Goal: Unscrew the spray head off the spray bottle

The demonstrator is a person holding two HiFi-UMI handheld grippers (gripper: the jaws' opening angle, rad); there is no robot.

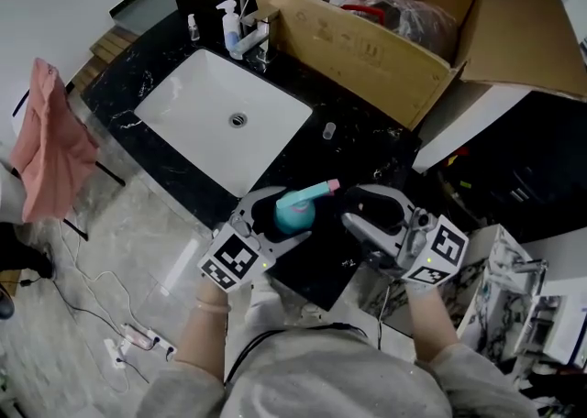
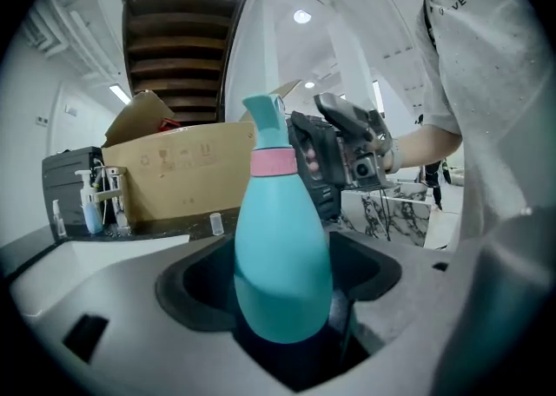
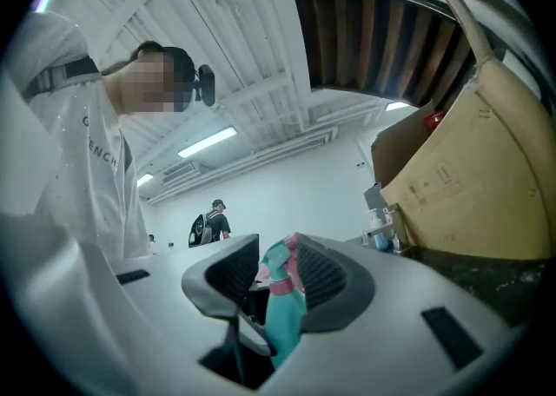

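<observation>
Your left gripper is clamped on the body of the teal plastic spray bottle, above the near edge of the black marble table. Your right gripper has its jaws apart around the bottle's pink-collared teal spray head, with the pads not pressing on it. Beyond are the white sink and, at the far edge, an open cardboard box.

spray bottle: we lose its lower body behind the jaws, lower centre
cardboard box: clipped by top edge

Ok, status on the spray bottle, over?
Left gripper clamped on spray bottle. Right gripper open at spray head, no grip. Head not yet off. Nothing in the way.
</observation>
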